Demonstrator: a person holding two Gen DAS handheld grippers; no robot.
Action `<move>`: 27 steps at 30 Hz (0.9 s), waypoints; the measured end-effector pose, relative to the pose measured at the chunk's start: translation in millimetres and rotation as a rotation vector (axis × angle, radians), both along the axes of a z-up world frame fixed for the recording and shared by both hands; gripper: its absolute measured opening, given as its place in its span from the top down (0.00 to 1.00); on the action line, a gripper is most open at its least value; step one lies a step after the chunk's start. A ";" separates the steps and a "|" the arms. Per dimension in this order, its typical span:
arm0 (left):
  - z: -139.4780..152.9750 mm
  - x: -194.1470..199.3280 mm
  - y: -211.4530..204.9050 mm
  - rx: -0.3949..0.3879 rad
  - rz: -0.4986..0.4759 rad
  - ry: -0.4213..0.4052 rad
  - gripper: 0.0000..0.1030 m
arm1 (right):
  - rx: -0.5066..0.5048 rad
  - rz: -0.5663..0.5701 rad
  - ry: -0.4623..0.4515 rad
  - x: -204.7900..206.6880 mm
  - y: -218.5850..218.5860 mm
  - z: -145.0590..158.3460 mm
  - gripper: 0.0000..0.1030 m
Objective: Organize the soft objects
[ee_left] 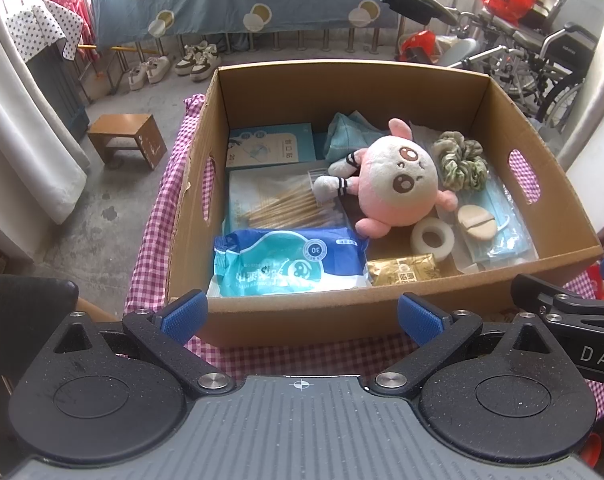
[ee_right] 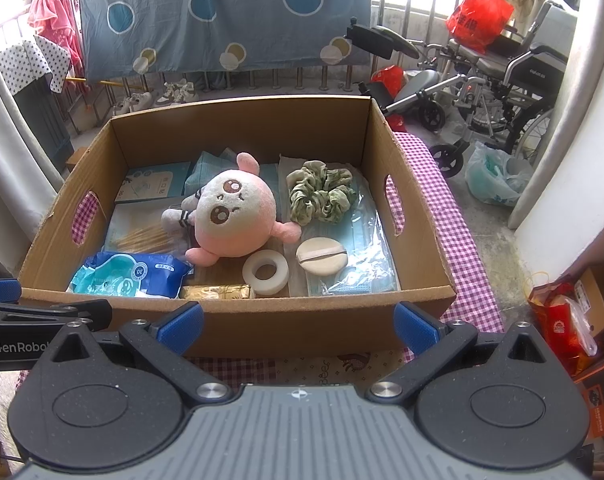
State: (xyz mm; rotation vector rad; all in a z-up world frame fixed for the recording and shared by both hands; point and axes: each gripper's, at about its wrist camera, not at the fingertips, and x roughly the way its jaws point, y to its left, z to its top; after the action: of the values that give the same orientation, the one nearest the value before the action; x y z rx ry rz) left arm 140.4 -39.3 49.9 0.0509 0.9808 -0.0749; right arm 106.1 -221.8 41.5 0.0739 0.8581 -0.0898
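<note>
A cardboard box (ee_left: 302, 316) (ee_right: 286, 320) stands on a pink checked cloth. Inside it lie a pink and white plush toy (ee_left: 397, 180) (ee_right: 234, 216), a green scrunchie (ee_left: 459, 160) (ee_right: 321, 196), a blue wet-wipes pack (ee_left: 290, 262) (ee_right: 130, 274), a powder puff (ee_left: 475, 224) (ee_right: 321, 258), a white tape roll (ee_left: 431, 238) (ee_right: 266, 272), bagged face masks (ee_left: 497, 232) (ee_right: 361, 248) and cotton swabs (ee_left: 286, 208) (ee_right: 146, 236). My left gripper (ee_left: 302, 316) hovers open before the box's near wall. My right gripper (ee_right: 298, 322) is open too, just outside the same wall, with nothing between its fingers.
A gold sachet (ee_left: 401, 270) (ee_right: 218, 292), a mask box (ee_left: 270, 148) and a teal cloth (ee_left: 349, 132) also lie in the box. A wooden stool (ee_left: 128, 140) stands on the floor at left, wheelchairs (ee_right: 501, 80) at right, shoes (ee_left: 170, 66) by the railing.
</note>
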 end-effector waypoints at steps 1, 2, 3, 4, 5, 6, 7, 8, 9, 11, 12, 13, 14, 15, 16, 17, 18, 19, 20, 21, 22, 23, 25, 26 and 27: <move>-0.3 -0.4 0.1 0.000 0.000 0.000 0.01 | 0.000 0.000 0.000 -0.1 0.1 0.0 0.00; -0.3 -0.4 0.2 0.000 0.000 0.000 0.01 | -0.001 -0.001 -0.001 -0.1 0.1 0.0 0.00; -0.2 -0.4 0.1 0.000 0.000 0.000 0.01 | 0.000 0.000 0.000 0.0 0.1 0.0 0.00; -0.2 -0.5 0.1 0.000 0.000 0.001 0.01 | -0.001 0.000 0.000 -0.1 0.1 0.0 0.00; -0.3 -1.1 0.2 0.000 0.000 0.000 0.01 | -0.001 0.000 -0.001 -0.5 -0.1 -0.1 0.00; -0.1 -0.3 0.2 0.000 0.000 0.000 0.01 | 0.000 0.000 0.000 0.1 0.1 0.0 0.00; -0.1 -0.3 0.2 0.001 0.000 0.000 0.01 | -0.001 0.000 0.000 0.0 0.1 0.0 0.00; -0.1 -0.2 0.3 0.000 -0.001 0.000 0.01 | -0.001 0.000 0.000 -0.3 -0.2 0.0 0.00; -0.2 -0.5 0.4 0.000 0.000 0.001 0.01 | -0.001 0.000 0.000 0.0 0.2 0.1 0.00; 0.0 -0.2 0.2 0.000 0.000 0.000 0.01 | -0.002 0.000 0.000 -0.3 0.0 0.1 0.00; -0.1 -0.5 0.3 0.000 0.000 0.001 0.01 | -0.001 -0.001 0.001 0.0 0.3 0.1 0.00; -0.1 -0.8 0.3 0.000 0.000 0.001 0.01 | -0.001 -0.001 0.000 -0.3 0.1 0.1 0.00; 0.0 -0.2 0.2 0.000 0.000 0.000 0.01 | 0.000 0.000 0.000 0.1 0.2 0.1 0.00; 0.0 -0.2 0.2 0.000 0.000 0.001 0.01 | 0.000 -0.001 0.000 0.0 0.3 0.0 0.00; 0.0 -0.2 0.3 0.001 0.000 0.000 0.01 | 0.001 0.000 0.001 0.1 -0.1 -0.2 0.00; -0.3 -0.3 0.2 0.002 0.000 0.001 0.01 | 0.003 0.000 0.002 -0.1 -0.4 -0.4 0.00; -0.2 -0.2 0.2 0.002 0.000 0.001 0.01 | 0.004 -0.001 0.004 0.0 -0.7 -0.3 0.00; -0.2 -0.1 0.2 0.001 0.000 0.002 0.01 | 0.004 -0.001 0.005 -0.1 -0.9 -0.4 0.00; -0.7 -0.4 0.1 0.000 0.000 0.004 0.01 | 0.003 0.000 0.005 0.0 -1.1 -0.3 0.00; -0.9 -0.7 0.2 0.000 0.001 0.005 0.01 | 0.002 0.000 0.005 0.3 -0.9 -0.1 0.00; -0.9 -0.5 0.2 0.000 0.001 0.005 0.01 | 0.003 0.000 0.005 0.3 -0.8 -0.1 0.00; -0.9 -0.4 0.3 0.001 0.001 0.004 0.01 | 0.003 0.000 0.005 0.3 -0.8 -0.1 0.00; -0.9 -0.3 0.3 0.000 0.001 0.005 0.02 | 0.004 0.000 0.005 0.6 -1.2 -0.1 0.00; -0.9 -0.4 0.2 0.001 0.000 0.005 0.02 | 0.005 0.000 0.006 0.4 -1.7 -0.1 0.00; -1.1 -0.7 0.3 0.001 0.000 0.005 0.02 | 0.004 0.000 0.005 0.5 -1.5 0.1 0.00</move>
State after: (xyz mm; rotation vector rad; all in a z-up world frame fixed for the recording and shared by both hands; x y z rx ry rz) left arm 139.7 -39.0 48.8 0.0515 0.9854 -0.0744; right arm 106.6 -223.3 41.6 0.0775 0.8636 -0.0883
